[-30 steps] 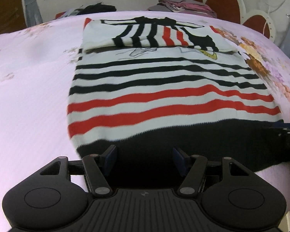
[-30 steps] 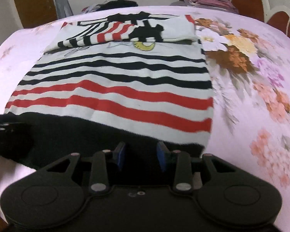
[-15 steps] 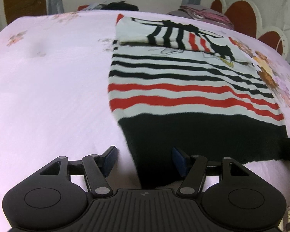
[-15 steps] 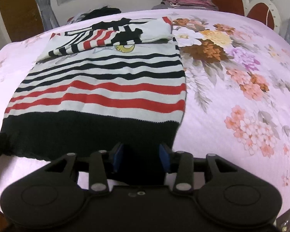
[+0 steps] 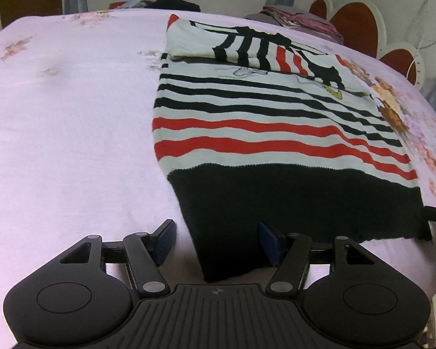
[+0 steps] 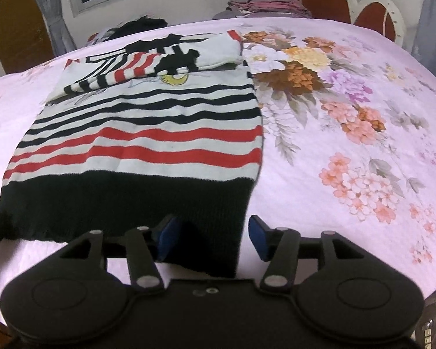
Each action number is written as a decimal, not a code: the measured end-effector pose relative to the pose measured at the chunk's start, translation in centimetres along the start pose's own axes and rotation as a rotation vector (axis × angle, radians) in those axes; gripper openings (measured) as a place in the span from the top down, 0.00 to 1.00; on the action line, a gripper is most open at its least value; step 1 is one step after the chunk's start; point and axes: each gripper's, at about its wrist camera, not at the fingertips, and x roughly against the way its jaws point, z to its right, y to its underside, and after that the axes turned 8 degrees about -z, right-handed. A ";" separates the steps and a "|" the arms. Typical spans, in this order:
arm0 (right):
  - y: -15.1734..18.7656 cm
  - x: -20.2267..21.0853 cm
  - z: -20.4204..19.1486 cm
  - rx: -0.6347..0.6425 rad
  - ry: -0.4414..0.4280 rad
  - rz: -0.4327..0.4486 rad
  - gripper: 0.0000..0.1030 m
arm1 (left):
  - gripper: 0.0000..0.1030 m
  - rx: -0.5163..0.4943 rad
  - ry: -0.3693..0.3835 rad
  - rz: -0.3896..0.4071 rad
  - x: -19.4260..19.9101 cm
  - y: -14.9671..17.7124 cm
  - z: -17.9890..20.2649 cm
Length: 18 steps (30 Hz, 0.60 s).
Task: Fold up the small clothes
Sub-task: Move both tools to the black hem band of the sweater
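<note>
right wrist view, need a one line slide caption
Open right tool straddling the black hem corner of a striped sweater on a floral bedsheet.

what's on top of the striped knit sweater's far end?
Its own sleeves, striped and black-cuffed, lie folded across the red, black and white striped knit sweater. They cover most of the chest print; only a yellow patch shows.

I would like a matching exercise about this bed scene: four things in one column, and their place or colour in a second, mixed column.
Things:
1. sweater hem band
2. folded sleeves
3. flower print
4. stack of folded clothes

Descriptions:
A. on the bedsheet, beside the sweater
B. plain black, nearest the grippers
C. beyond the bed's far edge
D. laid across the sweater's top

Pairs: 1-B, 2-D, 3-A, 4-C
</note>
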 end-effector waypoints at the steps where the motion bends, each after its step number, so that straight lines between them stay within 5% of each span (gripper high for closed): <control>1: -0.1 -0.1 0.2 -0.010 0.000 -0.003 0.47 | 0.39 0.000 0.004 -0.001 -0.1 0.0 0.0; 18: -0.6 -2.6 2.3 -0.114 -0.078 -0.034 0.52 | 0.36 0.074 0.147 -0.035 -1.0 -0.9 -1.5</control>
